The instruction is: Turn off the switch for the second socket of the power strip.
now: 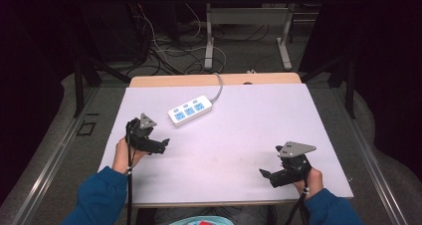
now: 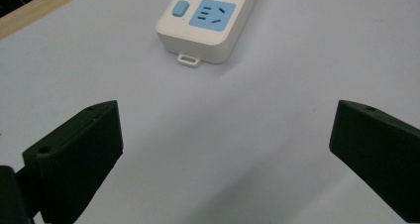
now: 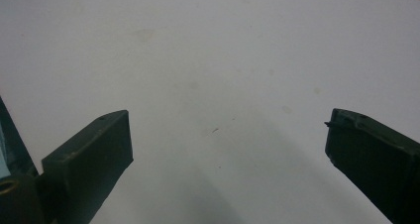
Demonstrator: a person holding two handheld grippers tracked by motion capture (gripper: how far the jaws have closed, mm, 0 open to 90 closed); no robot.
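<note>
**Both tools spread and empty, power strip waiting ahead of the left one**

At the left of the high view, the left tool [image 1: 161,144] sits low over the white worktop [image 1: 249,130], held by the left hand [image 1: 123,153] with a blue sleeve [image 1: 99,197] behind it. Its jaws stand wide apart with nothing between them. In the left gripper view the power strip [image 2: 210,21] lies just ahead, its near end with the small hanging tab pointing between the jaws; it is near but apart from them. Its grey cable [image 1: 218,88] runs off the far edge.

A likely risk: the strip is light and smooth, so a jaw coming in off-centre could push or spin it rather than grip it, and the cable could drag.

At the right, the right tool [image 1: 266,174] also rests released, angled inward over bare surface, well apart from the strip.
</note>
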